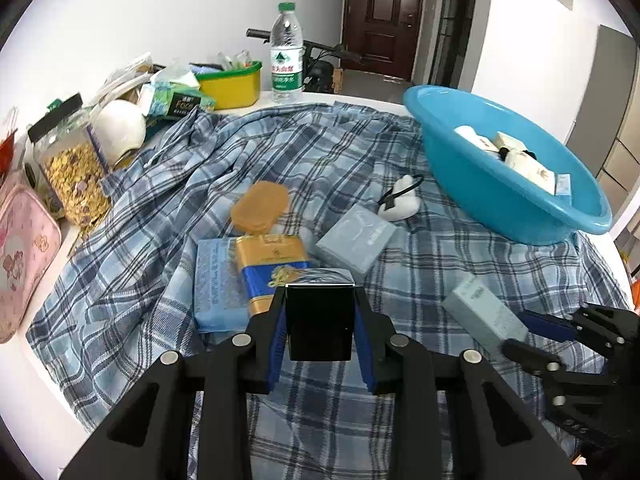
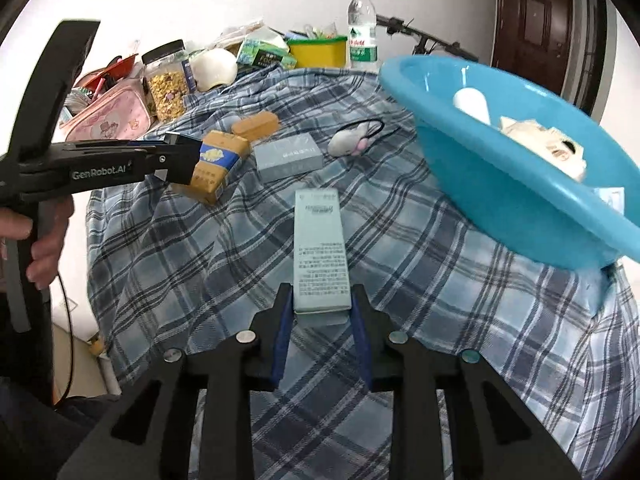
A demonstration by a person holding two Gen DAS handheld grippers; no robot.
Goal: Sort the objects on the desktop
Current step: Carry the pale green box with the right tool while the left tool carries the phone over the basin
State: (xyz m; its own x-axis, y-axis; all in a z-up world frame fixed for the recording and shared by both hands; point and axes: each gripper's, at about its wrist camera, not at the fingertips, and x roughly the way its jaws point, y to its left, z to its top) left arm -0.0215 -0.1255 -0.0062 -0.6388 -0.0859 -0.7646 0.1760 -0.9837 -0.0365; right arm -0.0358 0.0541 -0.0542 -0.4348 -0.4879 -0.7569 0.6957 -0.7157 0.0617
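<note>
My left gripper (image 1: pixel 320 300) is shut on a black box (image 1: pixel 320 322), held just above the plaid cloth (image 1: pixel 208 168); it also shows in the right wrist view (image 2: pixel 176 156). My right gripper (image 2: pixel 322 300) is shut on the near end of a long pale green box (image 2: pixel 320 248), also seen in the left wrist view (image 1: pixel 484 312). A gold-and-blue box (image 1: pixel 268 264) lies on a light blue packet (image 1: pixel 216 284). An orange case (image 1: pixel 260 206), a grey box (image 1: pixel 356 240) and a white plush toy (image 1: pixel 400 200) lie further back. The blue basin (image 1: pixel 480 184) at the right holds several white boxes.
Along the table's back left stand a water bottle (image 1: pixel 286 56), a yellow bin (image 1: pixel 232 84), tissue packs (image 1: pixel 176 100), a white round object (image 1: pixel 120 130), a cereal jar (image 1: pixel 70 164) and a pink pouch (image 1: pixel 24 256). A bicycle and a dark door are behind.
</note>
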